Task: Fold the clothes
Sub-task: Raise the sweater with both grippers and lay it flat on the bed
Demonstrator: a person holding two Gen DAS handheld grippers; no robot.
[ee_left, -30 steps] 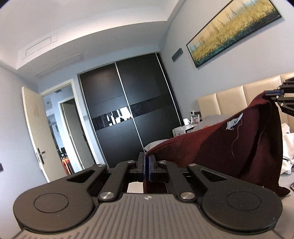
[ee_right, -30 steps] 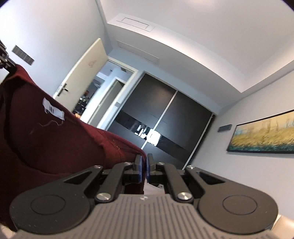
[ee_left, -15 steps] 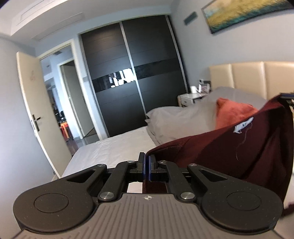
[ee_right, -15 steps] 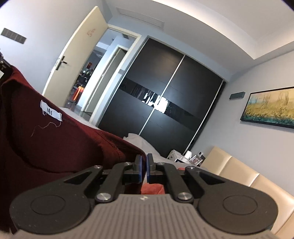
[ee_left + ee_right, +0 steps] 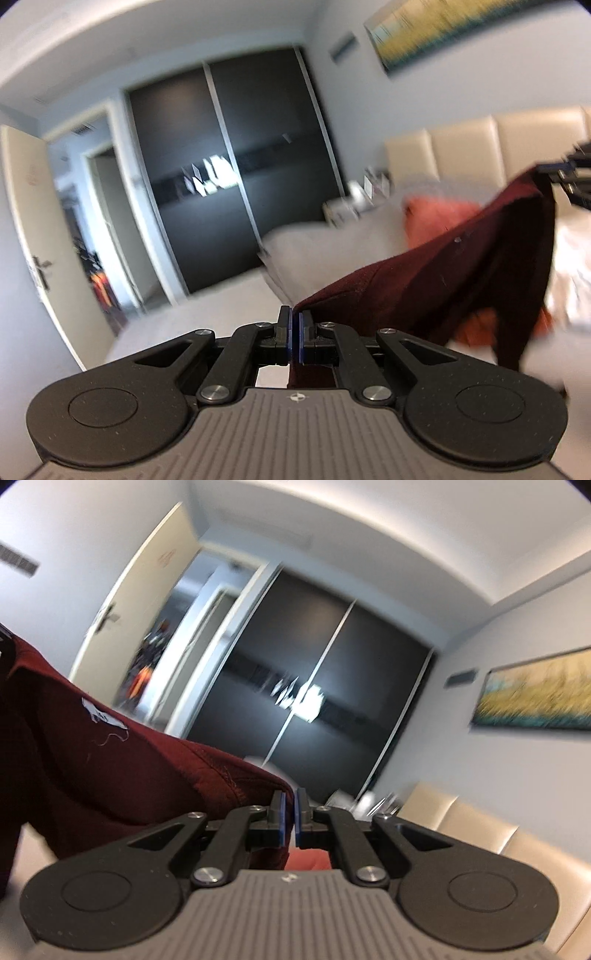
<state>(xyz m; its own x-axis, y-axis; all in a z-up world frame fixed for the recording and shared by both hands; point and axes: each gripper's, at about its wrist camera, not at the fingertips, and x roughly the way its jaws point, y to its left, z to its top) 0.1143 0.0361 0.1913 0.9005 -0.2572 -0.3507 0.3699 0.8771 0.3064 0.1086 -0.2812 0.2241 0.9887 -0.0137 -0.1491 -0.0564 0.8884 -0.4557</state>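
Hanging in the air between two handheld grippers, a dark red garment (image 5: 461,280) stretches like a slack banner above a bed (image 5: 207,314). The left gripper (image 5: 295,334) has its two blue-lined fingers pressed almost together, pinching one edge of the red cloth. The right gripper (image 5: 289,818) pinches the opposite edge the same way, its fingers closed on the fabric with only a thin slit between them. A small white label (image 5: 96,712) with a loose thread shows on the cloth, up near the left gripper's end. The garment's lower part droops toward the bed, and from the pictures I cannot tell whether it touches the covers.

Under the garment lies an orange-red pillow (image 5: 439,218), with pale grey pillows (image 5: 325,247) beside it. Behind the bed's head stands a cream padded headboard (image 5: 465,147). Beyond the foot side of the bed, a black sliding wardrobe (image 5: 236,177) fills the far wall, with an open cream door (image 5: 44,240) next to it. A yellow and teal painting (image 5: 535,690) hangs above the headboard. Both views are blurred.
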